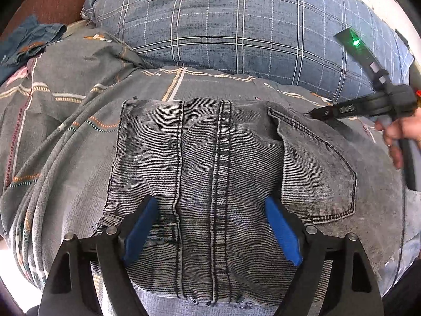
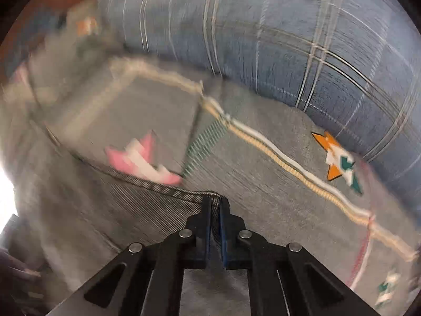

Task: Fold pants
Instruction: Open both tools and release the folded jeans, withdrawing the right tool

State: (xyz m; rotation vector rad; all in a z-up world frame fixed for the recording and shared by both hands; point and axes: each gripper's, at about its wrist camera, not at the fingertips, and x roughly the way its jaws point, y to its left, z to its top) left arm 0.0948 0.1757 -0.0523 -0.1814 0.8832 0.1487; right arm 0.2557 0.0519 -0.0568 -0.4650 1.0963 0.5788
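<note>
Grey washed denim pants (image 1: 210,173) lie folded on the bed, with seams running toward me and a back pocket (image 1: 318,168) on the right. My left gripper (image 1: 211,205) is open just above the near part of the pants, its blue pads on either side of the centre seam. My right gripper (image 1: 311,113) reaches in from the right and pinches the far right corner of the pants. In the right wrist view, that gripper (image 2: 215,200) is shut on a denim edge (image 2: 158,188); this view is motion-blurred.
A grey patterned bedsheet (image 1: 60,121) covers the bed. A large blue plaid pillow (image 1: 236,26) lies behind the pants. Blue denim clothing (image 1: 29,42) sits at the far left. A hand (image 1: 400,134) holds the right gripper at the right edge.
</note>
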